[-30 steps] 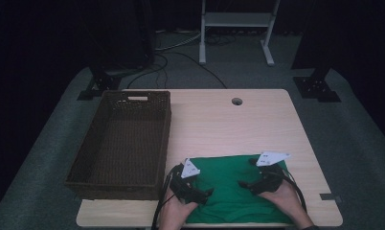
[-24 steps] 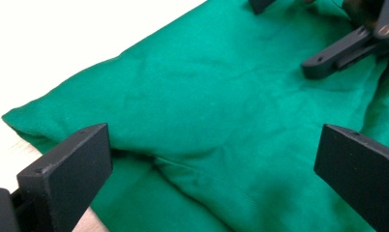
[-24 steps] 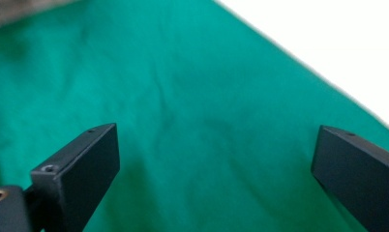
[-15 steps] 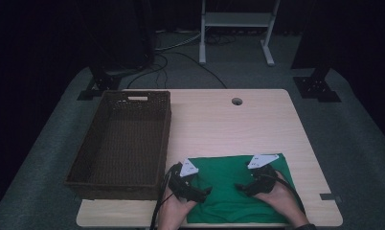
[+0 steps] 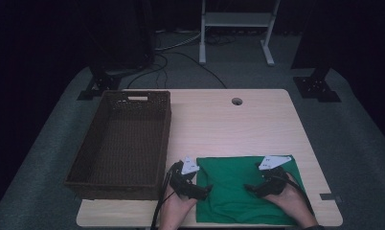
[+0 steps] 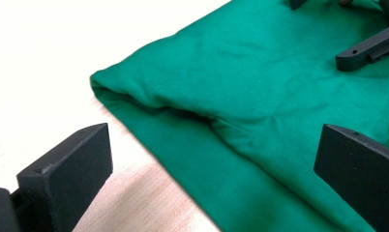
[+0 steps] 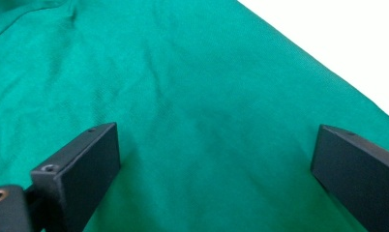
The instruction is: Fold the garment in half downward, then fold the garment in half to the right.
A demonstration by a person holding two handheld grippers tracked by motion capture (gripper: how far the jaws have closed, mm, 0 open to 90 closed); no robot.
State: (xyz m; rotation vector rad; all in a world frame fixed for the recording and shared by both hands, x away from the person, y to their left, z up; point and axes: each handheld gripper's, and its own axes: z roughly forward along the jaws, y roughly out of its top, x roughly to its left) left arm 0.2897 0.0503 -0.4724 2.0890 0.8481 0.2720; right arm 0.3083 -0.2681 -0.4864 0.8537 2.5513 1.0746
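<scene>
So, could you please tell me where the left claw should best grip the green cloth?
Probably at the rounded folded edge of the green cloth, coming in from the bare-table side. The fold stands slightly proud of the table there, and the left claw, open, already straddles that edge.

A dark wicker basket (image 5: 121, 143) lies on the wooden table's (image 5: 229, 124) left side, a round hole (image 5: 237, 101) near its far edge.
</scene>
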